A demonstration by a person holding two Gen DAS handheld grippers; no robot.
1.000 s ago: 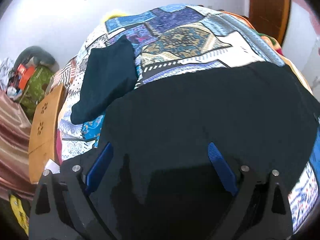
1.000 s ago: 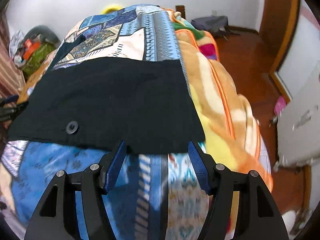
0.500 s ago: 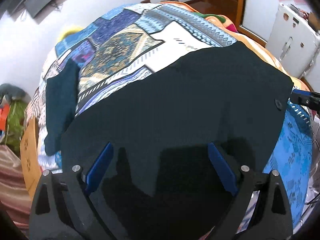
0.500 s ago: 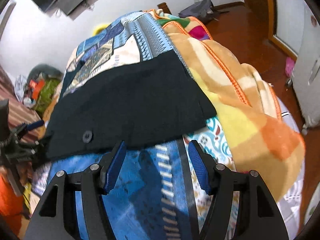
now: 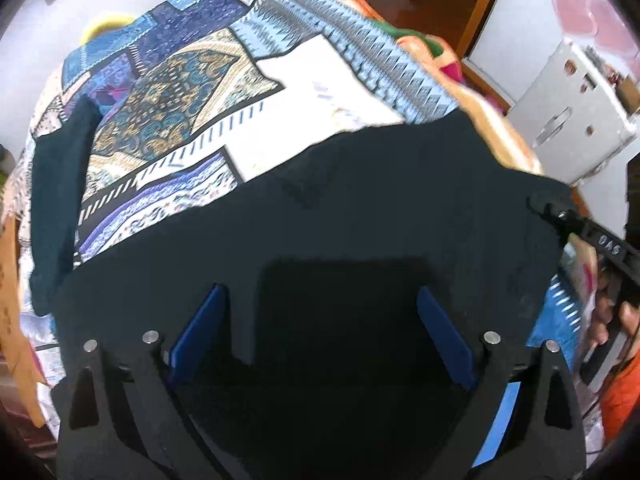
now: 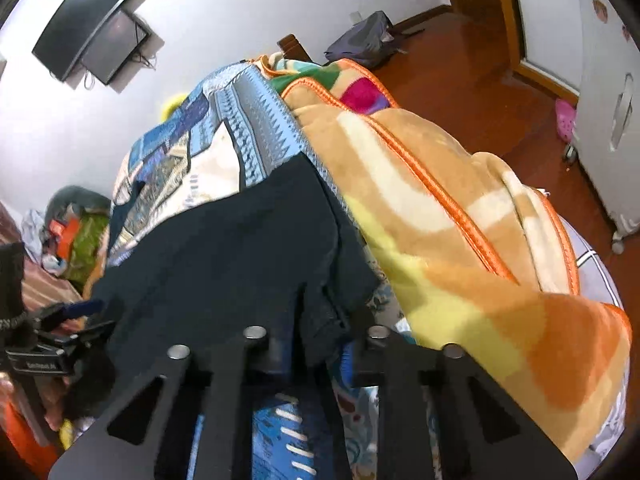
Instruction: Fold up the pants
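The dark pants (image 5: 360, 208) spread across the lower centre of the patchwork bed (image 5: 208, 92). The left gripper (image 5: 320, 336) hovers over them, jaws wide; the right gripper (image 6: 316, 340) has its jaws pinched on their edge.

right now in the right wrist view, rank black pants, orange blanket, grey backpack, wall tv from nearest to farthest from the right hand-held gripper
1. black pants, at the right hand-held gripper
2. orange blanket, just right
3. grey backpack, on the floor beyond the bed
4. wall tv, upper left; too close to call against the backpack
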